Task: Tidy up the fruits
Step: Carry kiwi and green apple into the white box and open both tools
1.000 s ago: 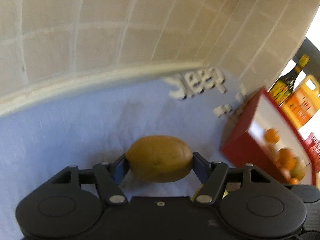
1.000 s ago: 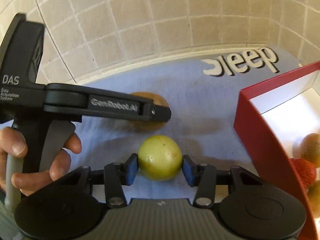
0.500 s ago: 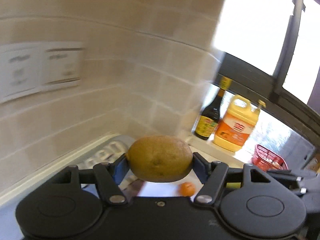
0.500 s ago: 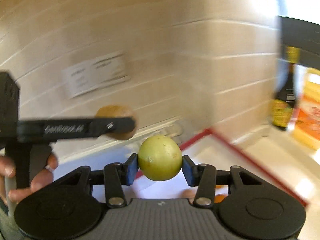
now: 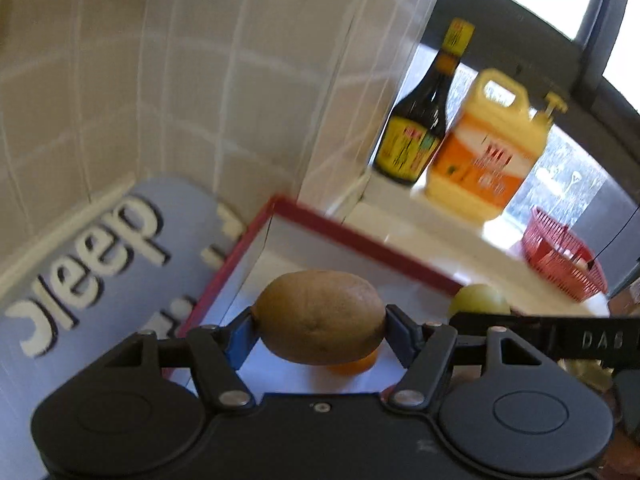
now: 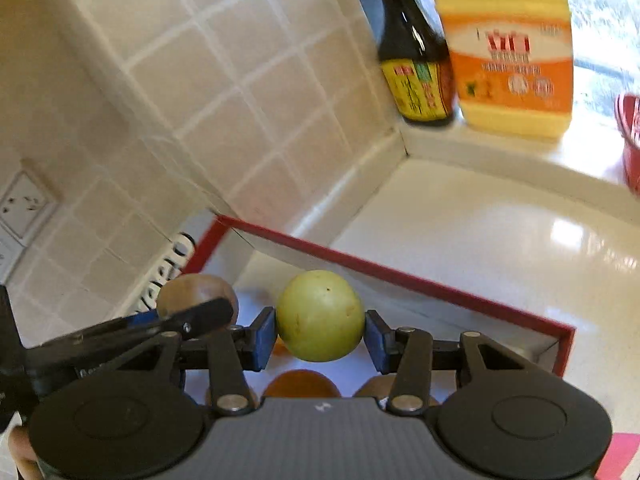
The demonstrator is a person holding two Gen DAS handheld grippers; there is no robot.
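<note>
Left wrist view: the left gripper [image 5: 320, 326] is clamped on a brown kiwi [image 5: 320, 316], its blue pads pressing the fruit's two ends. The kiwi hangs above the interior of a red-rimmed box [image 5: 360, 236] with white inner walls. Directly beneath the kiwi, an orange fruit [image 5: 352, 364] lies on the box floor, mostly hidden. To the gripper's right, the right gripper [image 5: 480, 304] crosses the view as a black bar, with a green round fruit [image 5: 478, 300] showing above it. To the left of the box lies a blue mat [image 5: 80, 272] with white lettering. Ahead, beyond the box, a dark sauce bottle [image 5: 420, 128] and a yellow jug [image 5: 492, 148] stand side by side on a ledge; a red basket [image 5: 560, 256] sits further right.

Right wrist view: the right gripper [image 6: 320, 332] is closed on the green round fruit [image 6: 320, 316], held between its blue pads above the same red-rimmed box [image 6: 400, 276]. Just to its left, the left gripper [image 6: 188, 312] carries the kiwi [image 6: 192, 288] at a similar height. Below the fingers, an orange fruit [image 6: 300, 384] rests inside the box. The dark sauce bottle [image 6: 416, 60] and yellow jug [image 6: 508, 48] stand ahead at the counter's corner.
</note>
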